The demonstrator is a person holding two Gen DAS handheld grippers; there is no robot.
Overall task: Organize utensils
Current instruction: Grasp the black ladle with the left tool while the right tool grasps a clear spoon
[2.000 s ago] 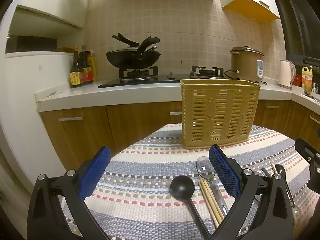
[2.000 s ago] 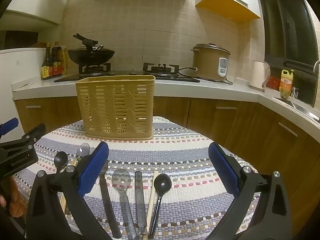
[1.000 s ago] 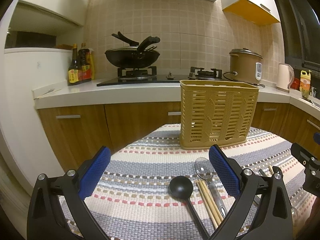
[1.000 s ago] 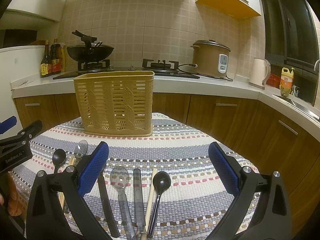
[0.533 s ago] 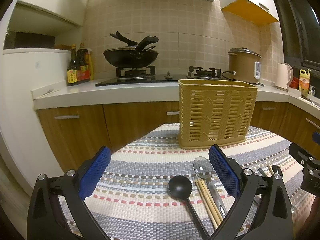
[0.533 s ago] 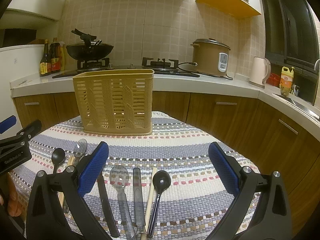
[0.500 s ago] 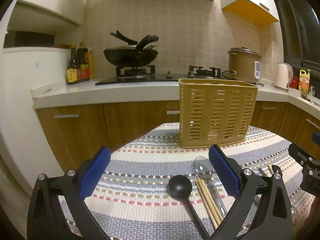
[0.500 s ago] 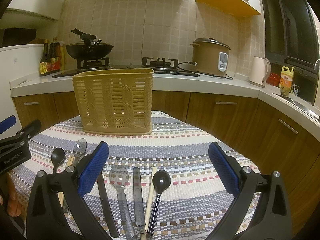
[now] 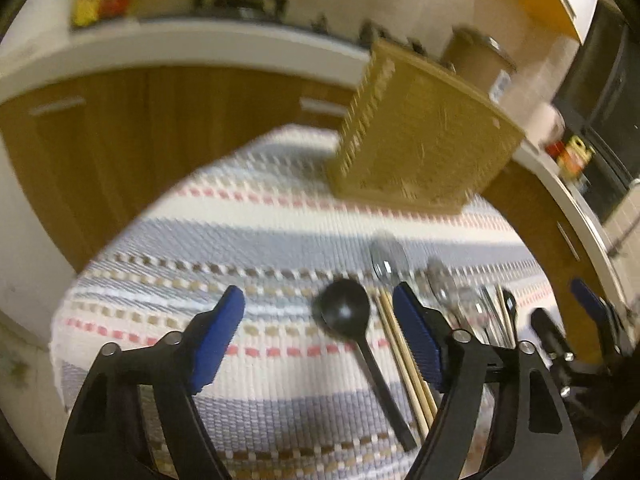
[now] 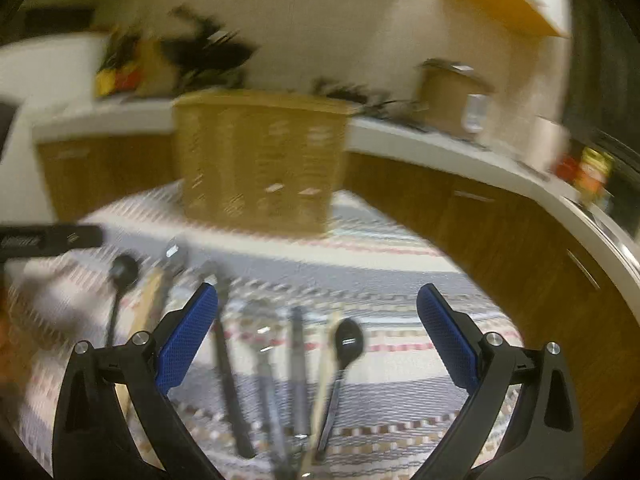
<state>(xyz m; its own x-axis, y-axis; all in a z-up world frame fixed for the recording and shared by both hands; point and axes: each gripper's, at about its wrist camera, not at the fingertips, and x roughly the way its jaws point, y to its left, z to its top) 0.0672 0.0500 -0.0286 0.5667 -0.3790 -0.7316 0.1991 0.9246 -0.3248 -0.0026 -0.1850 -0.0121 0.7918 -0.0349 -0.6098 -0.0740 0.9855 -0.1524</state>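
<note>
My left gripper (image 9: 318,332) hangs low over the striped cloth, its jaws closing. The round head of a black spoon (image 9: 346,310) lies between them, and neither pad touches it. Wooden chopsticks (image 9: 404,360) run beside the right pad, with a clear spoon (image 9: 386,262) just beyond. The tan slotted basket (image 9: 420,148) stands at the back. My right gripper (image 10: 318,332) is open above a row of utensils: a second black spoon (image 10: 348,340), a pale chopstick (image 10: 326,364), a metal spoon (image 10: 260,332) and a dark-handled piece (image 10: 224,340). The basket (image 10: 260,160) stands behind them.
The striped cloth (image 9: 240,240) covers a round table, with wooden cabinets (image 9: 140,128) and a white counter behind. A rice cooker (image 10: 452,96) and a wok (image 10: 208,52) sit on the counter. In the right wrist view the left gripper (image 10: 48,238) reaches in from the left.
Both views have tipped down toward the table and are blurred by motion. The left jaws have narrowed and moved closer over the black spoon. The right jaws stay wide.
</note>
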